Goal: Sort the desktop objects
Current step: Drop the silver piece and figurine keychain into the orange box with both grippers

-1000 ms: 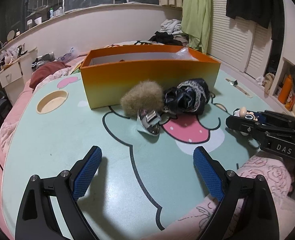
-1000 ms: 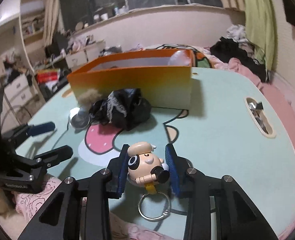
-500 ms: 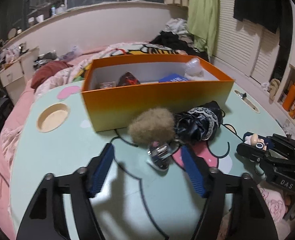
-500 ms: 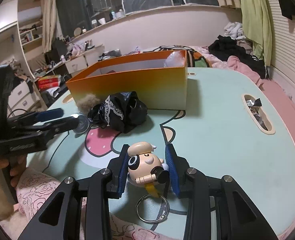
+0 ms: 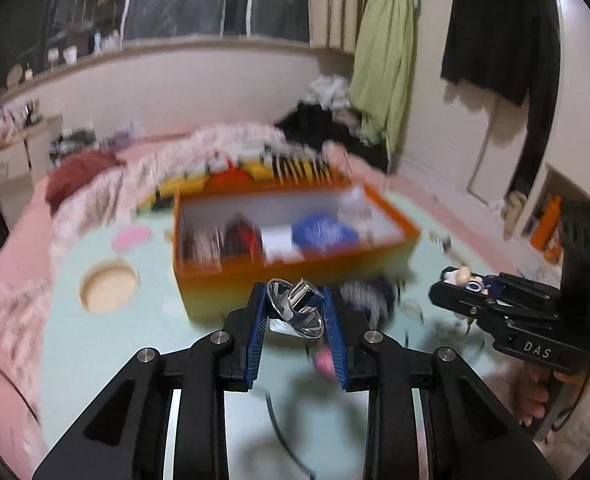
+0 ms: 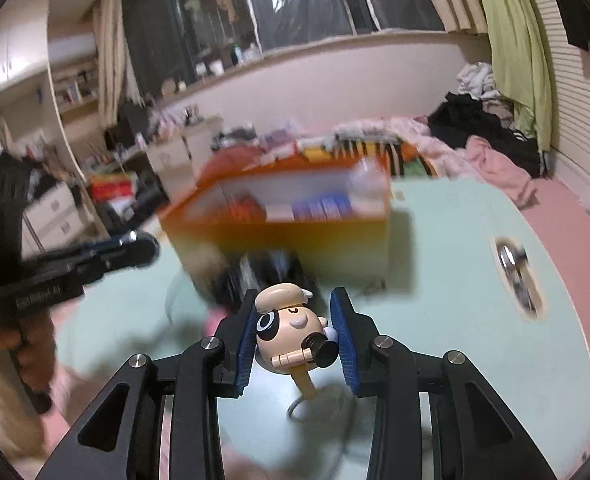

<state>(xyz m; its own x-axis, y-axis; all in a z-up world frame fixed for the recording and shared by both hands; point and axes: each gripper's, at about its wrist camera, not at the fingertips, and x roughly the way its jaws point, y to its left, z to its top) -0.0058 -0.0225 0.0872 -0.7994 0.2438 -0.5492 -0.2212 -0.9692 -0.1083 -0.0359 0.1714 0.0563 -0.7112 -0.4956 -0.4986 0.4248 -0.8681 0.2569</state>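
My left gripper (image 5: pixel 295 320) is shut on a shiny silver metal piece (image 5: pixel 295 312) and holds it above the table, in front of the orange box (image 5: pixel 295 272). My right gripper (image 6: pixel 297 334) is shut on a cartoon figure keychain (image 6: pixel 291 330) whose ring hangs below. The orange box (image 6: pixel 287 236) holds blue, red and white items. A black lacy bundle (image 5: pixel 369 294) lies blurred at the box's front. The right gripper also shows at the right of the left wrist view (image 5: pixel 455 284).
The mint-green table (image 6: pixel 455 280) has a round recess (image 5: pixel 109 286) at left and a slot with metal clips (image 6: pixel 517 276) at right. Pink bedding (image 5: pixel 95 184) surrounds it. The left gripper's body (image 6: pixel 75 264) is at the left of the right wrist view.
My left gripper has closed on the silver piece and lifted it off the table toward the box. My right gripper has risen with the keychain. Both views are motion-blurred.
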